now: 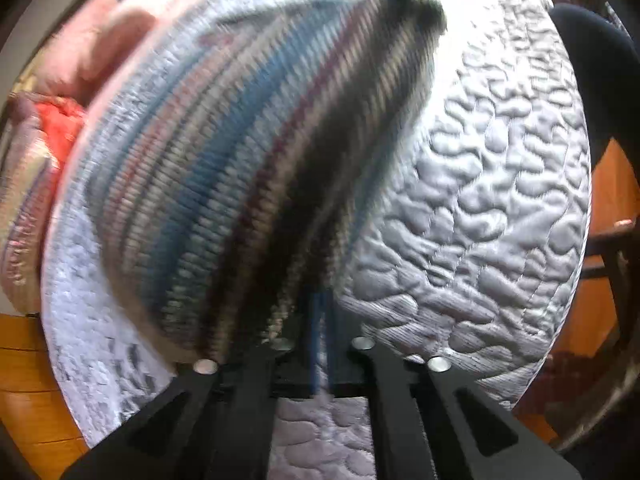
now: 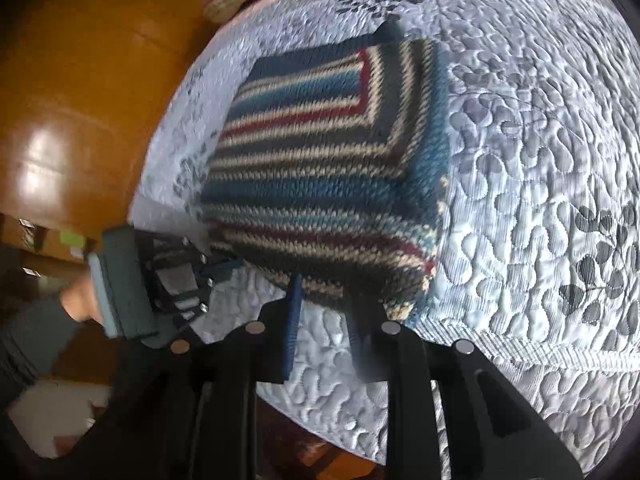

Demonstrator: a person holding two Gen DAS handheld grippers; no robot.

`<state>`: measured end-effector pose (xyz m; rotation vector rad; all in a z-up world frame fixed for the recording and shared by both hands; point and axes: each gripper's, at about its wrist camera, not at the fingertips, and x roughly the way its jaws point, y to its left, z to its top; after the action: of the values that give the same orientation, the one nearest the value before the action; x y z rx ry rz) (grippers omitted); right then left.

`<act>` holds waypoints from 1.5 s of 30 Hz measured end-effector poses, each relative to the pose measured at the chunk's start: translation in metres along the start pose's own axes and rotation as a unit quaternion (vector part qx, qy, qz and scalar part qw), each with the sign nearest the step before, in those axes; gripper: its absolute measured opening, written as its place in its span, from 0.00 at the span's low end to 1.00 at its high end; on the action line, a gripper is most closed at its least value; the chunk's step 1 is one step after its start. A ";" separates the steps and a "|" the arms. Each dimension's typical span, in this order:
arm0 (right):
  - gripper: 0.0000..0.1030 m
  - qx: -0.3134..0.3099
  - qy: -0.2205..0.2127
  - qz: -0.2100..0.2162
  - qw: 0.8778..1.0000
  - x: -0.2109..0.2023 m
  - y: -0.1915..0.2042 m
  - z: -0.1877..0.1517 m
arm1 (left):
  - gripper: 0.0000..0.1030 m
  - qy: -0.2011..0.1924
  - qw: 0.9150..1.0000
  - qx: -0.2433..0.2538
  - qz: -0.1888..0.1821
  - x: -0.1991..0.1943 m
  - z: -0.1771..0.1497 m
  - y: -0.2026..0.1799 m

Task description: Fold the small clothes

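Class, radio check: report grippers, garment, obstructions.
Left gripper shut on knit. Right gripper open at its near edge. Knit folded on quilt. No obstructions.

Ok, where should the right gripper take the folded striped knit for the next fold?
Probably by its near edge, coming in low from the front. The striped knit lies flat on the quilt, and that edge sits just ahead of the open right gripper. Stay toward the right-hand corner, because the left gripper is at the other one.
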<state>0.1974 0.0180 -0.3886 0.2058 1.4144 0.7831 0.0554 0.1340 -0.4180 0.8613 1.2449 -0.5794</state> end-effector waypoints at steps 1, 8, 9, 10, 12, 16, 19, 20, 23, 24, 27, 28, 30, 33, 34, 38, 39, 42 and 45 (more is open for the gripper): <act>0.25 -0.017 0.009 -0.023 1.000 0.007 0.003 0.000 | 0.00 0.000 1.000 0.003 -0.002 -0.001 0.000 0.000; 0.00 0.041 0.028 -0.029 0.998 0.033 -0.042 0.008 | 0.00 0.043 0.995 0.090 -0.008 0.013 -0.021 -0.030; 0.03 0.035 0.026 -0.026 0.999 0.030 -0.040 0.007 | 0.00 0.037 0.996 0.083 -0.019 0.004 -0.020 -0.028; 0.05 0.029 0.022 -0.020 0.999 0.025 -0.036 0.006 | 0.00 0.031 0.996 0.074 -0.024 -0.003 -0.020 -0.027; 0.13 0.028 0.014 -0.015 0.999 0.015 -0.033 0.003 | 0.08 0.023 0.998 0.047 -0.031 -0.016 -0.021 -0.024; 0.65 0.025 -0.031 -0.024 0.999 -0.031 -0.012 -0.010 | 0.73 -0.027 0.993 -0.099 -0.061 -0.066 -0.029 -0.013; 0.80 0.017 -0.062 -0.043 0.997 -0.064 0.014 -0.028 | 0.77 -0.046 0.964 -0.242 -0.095 -0.109 -0.044 -0.008; 0.84 0.014 -0.069 -0.054 0.996 -0.073 0.023 -0.038 | 0.79 -0.053 0.954 -0.276 -0.100 -0.117 -0.048 -0.003; 0.90 -0.009 -0.093 -0.130 0.987 -0.099 0.059 -0.069 | 0.83 -0.093 0.916 -0.386 -0.063 -0.161 -0.067 0.000; 0.90 -0.018 -0.098 -0.159 0.982 -0.107 0.073 -0.081 | 0.83 -0.106 0.908 -0.404 -0.041 -0.176 -0.071 0.002; 0.94 -0.037 -0.155 -0.213 0.964 -0.137 0.112 -0.115 | 0.83 -0.117 0.872 -0.469 0.074 -0.229 -0.088 -0.008; 0.95 -0.039 -0.183 -0.224 0.956 -0.150 0.126 -0.128 | 0.83 -0.101 0.864 -0.482 0.102 -0.238 -0.085 -0.005; 0.97 -0.034 -0.224 -0.231 0.946 -0.170 0.144 -0.146 | 0.83 -0.082 0.858 -0.494 0.112 -0.258 -0.086 -0.007; 0.97 -0.017 -0.238 -0.196 0.951 -0.198 0.165 -0.160 | 0.83 -0.120 0.854 -0.501 0.067 -0.305 -0.088 -0.011; 0.97 -0.013 -0.232 -0.180 0.956 -0.203 0.169 -0.161 | 0.83 -0.129 0.853 -0.501 0.064 -0.319 -0.087 -0.012; 0.97 -0.025 -0.217 -0.188 0.958 -0.232 0.202 -0.165 | 0.83 -0.133 0.857 -0.486 0.102 -0.364 -0.079 -0.018; 0.97 -0.040 -0.219 -0.211 0.952 -0.239 0.214 -0.167 | 0.83 -0.132 0.857 -0.484 0.115 -0.374 -0.078 -0.020; 0.97 -0.061 -0.248 -0.257 0.932 -0.260 0.244 -0.177 | 0.83 -0.132 0.857 -0.481 0.129 -0.397 -0.079 -0.029; 0.97 -0.048 -0.269 -0.253 0.928 -0.279 0.257 -0.185 | 0.83 -0.125 0.859 -0.476 0.140 -0.411 -0.082 -0.035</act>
<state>-0.0561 -0.0168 -0.0534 -0.0279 0.8450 0.3236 -0.1196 0.1521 -0.0360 0.1000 0.9616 0.1898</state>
